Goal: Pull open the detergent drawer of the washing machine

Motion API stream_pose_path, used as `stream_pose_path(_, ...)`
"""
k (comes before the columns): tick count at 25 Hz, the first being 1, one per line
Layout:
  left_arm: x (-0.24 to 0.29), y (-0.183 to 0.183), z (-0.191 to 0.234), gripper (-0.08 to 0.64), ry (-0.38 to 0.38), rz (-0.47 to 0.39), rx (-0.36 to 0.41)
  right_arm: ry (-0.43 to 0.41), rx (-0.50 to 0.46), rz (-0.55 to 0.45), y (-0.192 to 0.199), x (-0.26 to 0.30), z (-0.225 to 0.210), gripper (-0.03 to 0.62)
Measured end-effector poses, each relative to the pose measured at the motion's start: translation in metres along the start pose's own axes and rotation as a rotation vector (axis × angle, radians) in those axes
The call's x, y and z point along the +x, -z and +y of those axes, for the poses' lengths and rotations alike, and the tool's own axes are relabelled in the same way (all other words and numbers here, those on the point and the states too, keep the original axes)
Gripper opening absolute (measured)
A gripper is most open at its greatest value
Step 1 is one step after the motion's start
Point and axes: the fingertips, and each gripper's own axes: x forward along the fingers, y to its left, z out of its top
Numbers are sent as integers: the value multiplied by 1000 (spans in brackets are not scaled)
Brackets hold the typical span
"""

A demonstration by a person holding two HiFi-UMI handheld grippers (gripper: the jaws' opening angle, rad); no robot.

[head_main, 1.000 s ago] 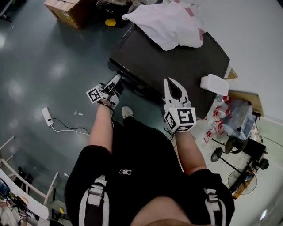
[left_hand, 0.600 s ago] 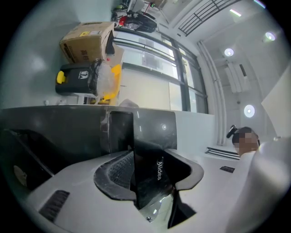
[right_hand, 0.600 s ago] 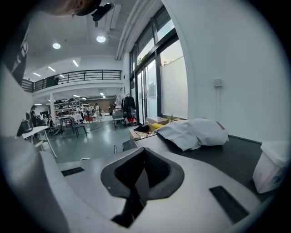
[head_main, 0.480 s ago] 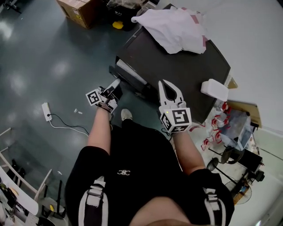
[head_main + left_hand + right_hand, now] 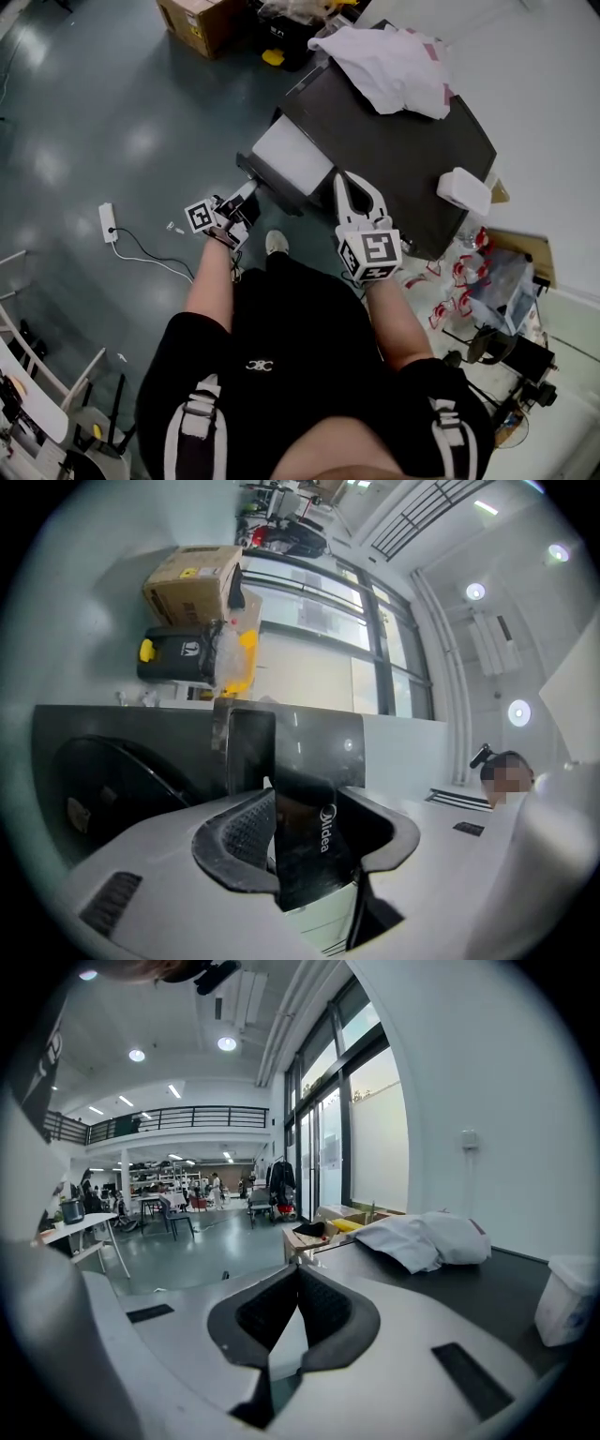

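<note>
Black clothing fills the bottom of the head view, with both forearms reaching forward from it. Each carries a white gripper with a cube of black-and-white square markers. The left gripper [image 5: 247, 190] has its jaws clamped on the dark front panel [image 5: 300, 855] of the detergent drawer [image 5: 292, 155], one ribbed pad on each side of it. White lettering running down that panel reads "Midea". The drawer stands drawn well out of the front of the washing machine [image 5: 403, 150], its pale body showing between the panel and the machine's upper left corner. The right gripper [image 5: 298, 1269] hangs just beside the drawer at the machine's near edge; its jaws meet at the tips and nothing is between them.

On the machine's dark top a small white container [image 5: 464, 189] sits near the right edge, and a crumpled white cloth [image 5: 389, 56] lies at the far end. A white power strip [image 5: 110, 222] with its cable lies on the grey floor [image 5: 112, 112] to the left. Beyond the machine stands a cardboard box [image 5: 199, 21]; its yellow label is too small to read
</note>
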Motion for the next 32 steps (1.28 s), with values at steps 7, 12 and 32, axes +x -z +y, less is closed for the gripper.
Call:
stream_pose_path(7,-30,5,-8,178,-15,-18,-23,11,-6,5,2,-19,24,2)
stream_pose_path(12,-65,15,-23,179,-7,-27,-28,16,-14,17,8,-38,45,2)
stream_pose_path(32,-161,16,-45,179,-60,-108,-35,-60,-68,-10,0,-51,125,2)
